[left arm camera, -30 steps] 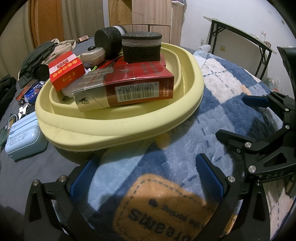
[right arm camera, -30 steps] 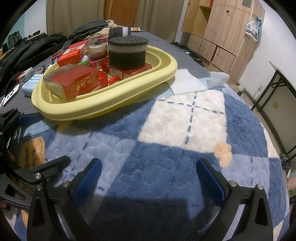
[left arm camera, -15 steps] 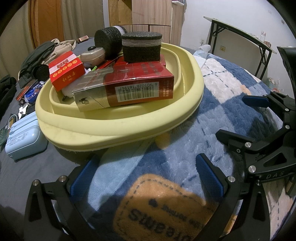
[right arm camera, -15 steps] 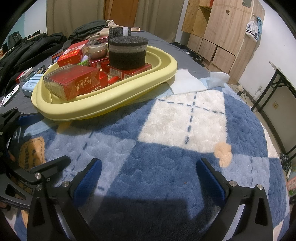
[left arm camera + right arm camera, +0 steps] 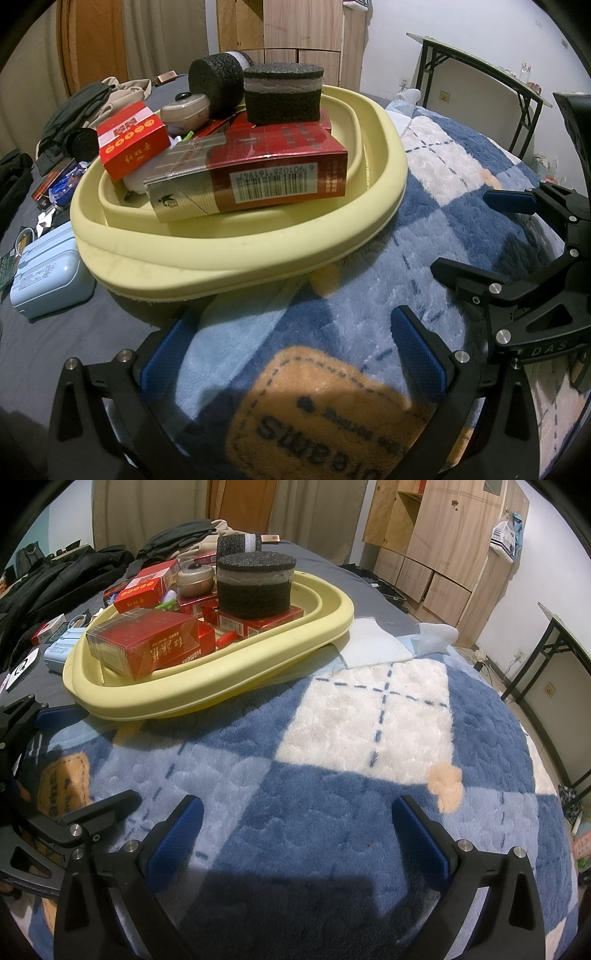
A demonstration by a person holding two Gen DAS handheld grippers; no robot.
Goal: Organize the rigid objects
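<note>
Tongs nearest of all: left tongs [image 5: 291, 354] spread wide apart and empty, low over the blanket [image 5: 424, 229], just short of the yellow basin [image 5: 236, 258]; right tongs [image 5: 295, 834] likewise spread and empty, over plain blanket, well to the right of the basin [image 5: 207, 690]. Right tongs [image 5: 517, 236] also in the left view, close beside. Beyond them, the basin resting on the blanket's edge on the bed, part of it overhanging onto the grey sheet. Inside, a heap rather than a neat layer: a big red carton [image 5: 255, 173] lying tilted across the near rim, a smaller red box [image 5: 133, 146] propped at an angle to the left, a black foam disc [image 5: 282, 94] perched on red boxes, a foam roll [image 5: 214, 83] on its side behind, a small lidded jar [image 5: 184, 110] between them. To the left, outside the basin, a pale blue case [image 5: 48, 277] on the sheet among loose oddments not yet gathered. Farther off, clothes, wooden cabinets, a black-framed table. Likely trouble: a nudge to the rim, or one more piece added on top, probably enough to slide the carton out or topple the foam disc; soft bedding underneath, so an unsteady, tippable basin; slick wrapped carton apt to slip from a shallow grip.
</note>
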